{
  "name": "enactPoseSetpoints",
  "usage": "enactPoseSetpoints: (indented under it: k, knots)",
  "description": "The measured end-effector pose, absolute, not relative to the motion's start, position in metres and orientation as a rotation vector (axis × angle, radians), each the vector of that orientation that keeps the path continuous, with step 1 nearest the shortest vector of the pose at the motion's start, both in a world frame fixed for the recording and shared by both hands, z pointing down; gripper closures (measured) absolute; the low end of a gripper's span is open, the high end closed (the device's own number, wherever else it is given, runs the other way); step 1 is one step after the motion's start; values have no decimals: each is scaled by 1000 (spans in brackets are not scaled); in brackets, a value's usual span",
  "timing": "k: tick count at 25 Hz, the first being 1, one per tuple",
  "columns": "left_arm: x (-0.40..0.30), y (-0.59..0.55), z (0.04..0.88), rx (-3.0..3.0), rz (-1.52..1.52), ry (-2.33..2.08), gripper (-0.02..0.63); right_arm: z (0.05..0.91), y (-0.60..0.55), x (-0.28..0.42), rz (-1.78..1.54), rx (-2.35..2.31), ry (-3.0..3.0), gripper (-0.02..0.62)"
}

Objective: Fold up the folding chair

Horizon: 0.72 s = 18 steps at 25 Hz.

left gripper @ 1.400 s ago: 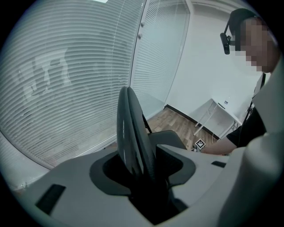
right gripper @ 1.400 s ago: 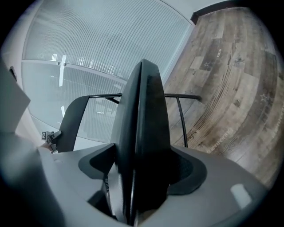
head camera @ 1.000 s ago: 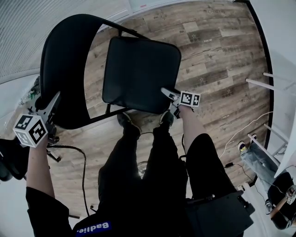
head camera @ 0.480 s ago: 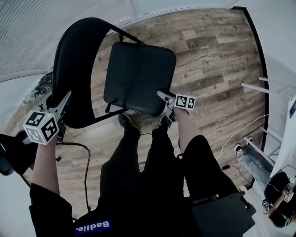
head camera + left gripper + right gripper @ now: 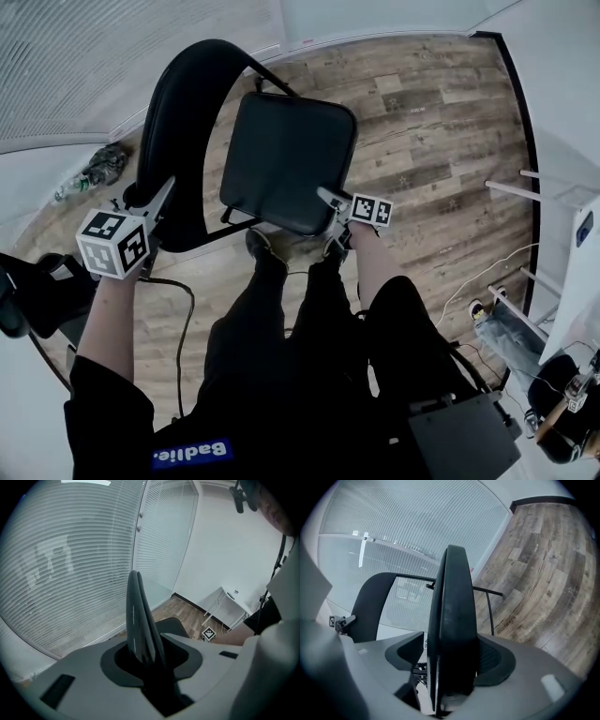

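Observation:
A black folding chair stands on the wood floor before me. In the head view its curved backrest (image 5: 183,122) is at upper left and its padded seat (image 5: 286,159) is in the middle, front edge lifted. My left gripper (image 5: 148,197) has just been closing, and its jaws now clamp the backrest's near end. The left gripper view shows that thin backrest edge (image 5: 138,616) rising between the pads of the left gripper (image 5: 145,656). My right gripper (image 5: 330,200) has closed a little further on the seat's front right corner. Edge-on, the seat (image 5: 452,611) fills the right gripper (image 5: 450,667).
Slatted blinds on a glass wall (image 5: 94,66) run behind the chair. A black cable (image 5: 178,309) trails across the floor at left, near a dark object (image 5: 37,291). White rack legs (image 5: 548,192) stand at right. My shoes (image 5: 258,246) sit under the seat's front edge.
Both grippers have risen. The seat's front edge has come up with the right gripper, and the backrest has shifted right in the head view, closer to the seat.

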State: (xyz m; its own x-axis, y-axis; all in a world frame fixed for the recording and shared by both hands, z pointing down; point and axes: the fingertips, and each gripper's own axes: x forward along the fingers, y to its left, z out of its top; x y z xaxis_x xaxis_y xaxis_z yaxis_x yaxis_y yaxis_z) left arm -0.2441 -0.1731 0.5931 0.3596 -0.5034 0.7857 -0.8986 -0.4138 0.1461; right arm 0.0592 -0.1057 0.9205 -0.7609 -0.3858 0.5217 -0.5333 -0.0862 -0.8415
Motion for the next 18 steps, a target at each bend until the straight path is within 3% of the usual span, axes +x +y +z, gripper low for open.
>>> enactPoseSetpoints:
  k: [18]
  knots:
    - [-234, -159, 550, 2014, 889, -1228, 528, 833, -110, -2, 1909, 1054, -1958, 311]
